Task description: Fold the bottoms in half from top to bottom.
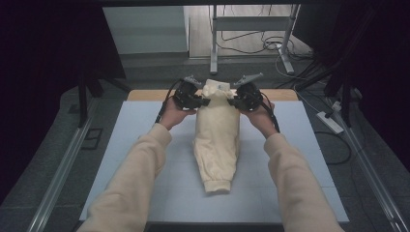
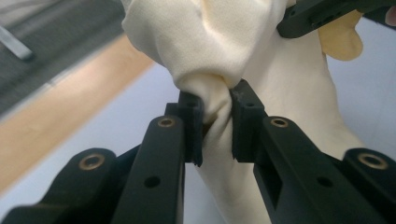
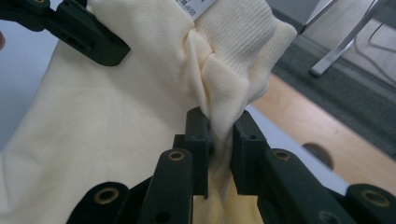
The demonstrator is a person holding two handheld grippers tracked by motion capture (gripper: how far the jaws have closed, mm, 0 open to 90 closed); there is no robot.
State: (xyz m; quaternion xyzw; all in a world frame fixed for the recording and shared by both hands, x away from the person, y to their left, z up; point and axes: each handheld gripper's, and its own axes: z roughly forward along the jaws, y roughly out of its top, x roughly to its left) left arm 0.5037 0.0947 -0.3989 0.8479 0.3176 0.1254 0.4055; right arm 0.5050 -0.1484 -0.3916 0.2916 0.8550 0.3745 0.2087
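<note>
Pale blue bench point(image 1: 145, 159) lies bare on both sides of the cream garment point(image 1: 217, 145), its long axis running straight away from the person, cuffed end nearest. At the far end, left claw point(image 1: 205, 101) and right claw point(image 1: 231, 101) are each pinched tight on bunched cloth, near the wooden far edge point(image 1: 145, 94).

We are seeing a cream garment point(image 1: 217, 135), soft knit, lying lengthwise mid-bench with its ribbed cuffed end nearest us. Its far end is being lifted and bunched, pinched on both sides by the tongs, ribbed hem and a white label showing up top.
</note>
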